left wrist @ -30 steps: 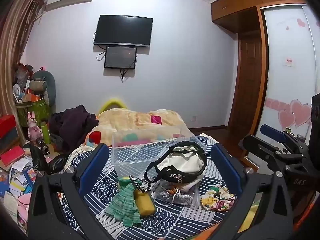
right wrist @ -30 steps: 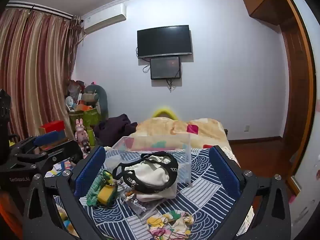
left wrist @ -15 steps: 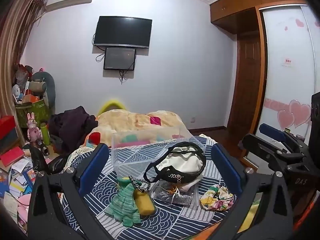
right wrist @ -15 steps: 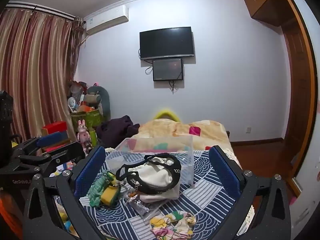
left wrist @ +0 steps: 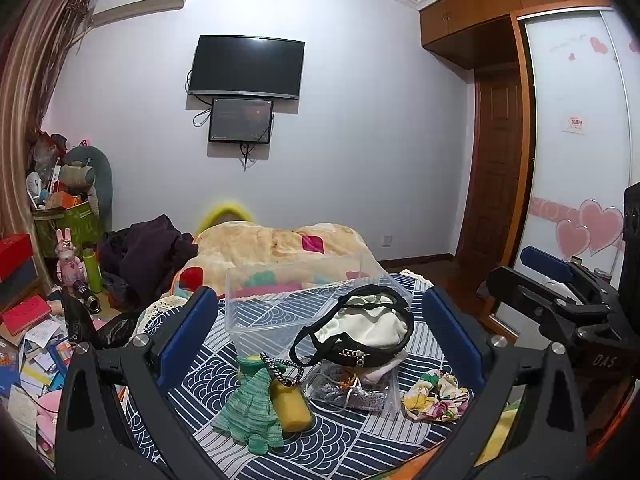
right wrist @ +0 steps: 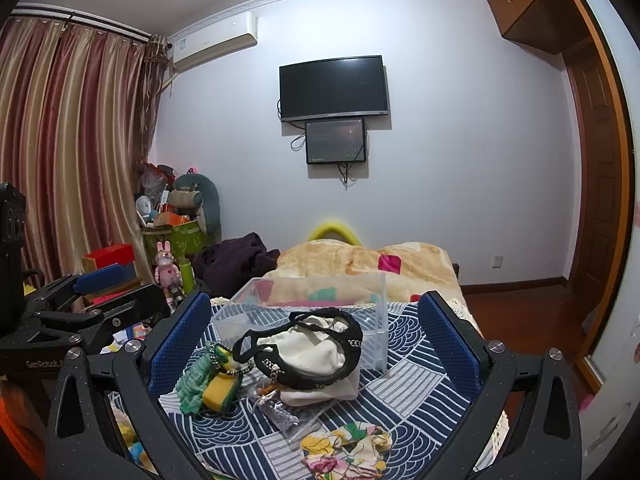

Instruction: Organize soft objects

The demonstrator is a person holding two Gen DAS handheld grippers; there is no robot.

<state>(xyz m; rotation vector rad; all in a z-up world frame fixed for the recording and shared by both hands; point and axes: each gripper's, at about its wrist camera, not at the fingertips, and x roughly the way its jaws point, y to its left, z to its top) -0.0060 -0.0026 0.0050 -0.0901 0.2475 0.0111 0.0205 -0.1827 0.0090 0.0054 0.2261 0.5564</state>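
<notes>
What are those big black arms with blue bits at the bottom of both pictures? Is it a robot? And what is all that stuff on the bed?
It is not a robot. A person holds two grabbing tools, one per hand, each with a camera looking along its two fingers. One picture comes from the left gripper, the other from the right gripper. The blue bits are the soft finger pads. Both grippers are open and hold nothing.

On the blue-and-white patterned bedspread lie a clear plastic storage box, a white cloth bag with a black strap, a green knitted cloth, a yellow sponge block, a clear packet of small trinkets and a flowery fabric scrunchie.
</notes>
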